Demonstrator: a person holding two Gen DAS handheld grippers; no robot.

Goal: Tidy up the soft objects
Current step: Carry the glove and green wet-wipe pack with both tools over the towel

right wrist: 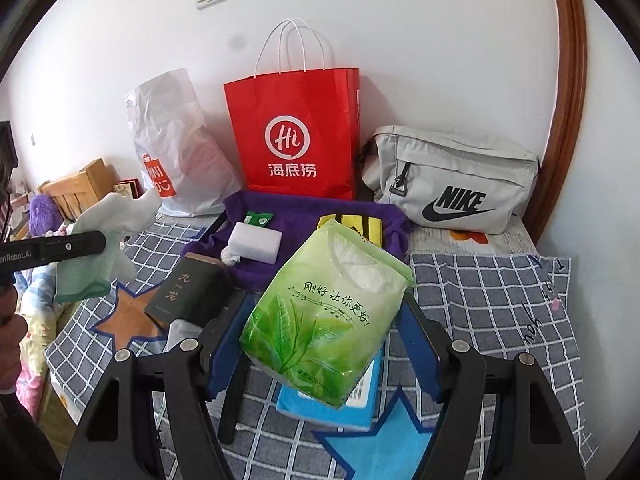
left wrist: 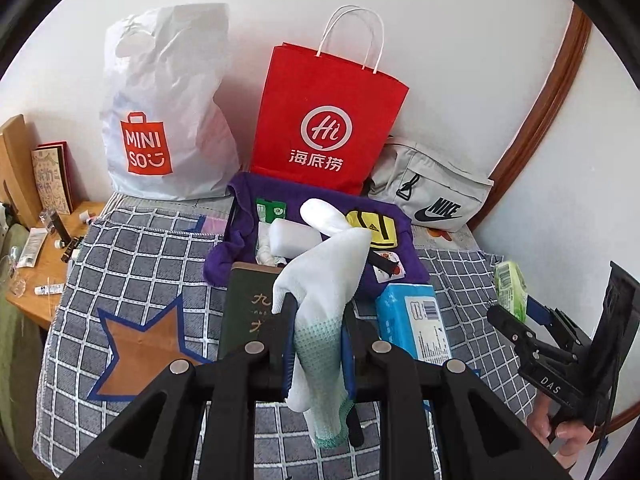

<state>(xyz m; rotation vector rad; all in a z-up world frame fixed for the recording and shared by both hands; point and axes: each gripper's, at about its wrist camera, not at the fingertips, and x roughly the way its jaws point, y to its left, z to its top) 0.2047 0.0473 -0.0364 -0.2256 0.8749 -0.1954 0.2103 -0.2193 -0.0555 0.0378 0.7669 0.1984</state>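
White knit glove (left wrist: 320, 280), green-tinted toward the cuff, is clamped between the narrow jaws of the left gripper (left wrist: 316, 320); it hangs limp, fingers flopped forward, lifted off the checked blanket (left wrist: 140, 256). Right gripper (right wrist: 324, 320) has its jaws wide and pressed on both sides of a green tissue pack (right wrist: 326, 312), leaf print facing the camera, held clear above a blue tissue pack (right wrist: 320, 408) lying on the blanket. A hand (left wrist: 560, 436) shows under the right gripper in the left view.

Middle of blanket: dark green tin (right wrist: 188, 292) lying flat, near the front edge of a purple cloth (right wrist: 304, 212). On the cloth: white sponge block (right wrist: 256, 242), small green packet (right wrist: 258, 219), yellow pouch (left wrist: 372, 230).

Far edge of blanket, against the wall: white MINISO bag (left wrist: 168, 112) at left, red paper bag (right wrist: 294, 136) centre, grey Nike pouch (right wrist: 456, 180) at right corner.
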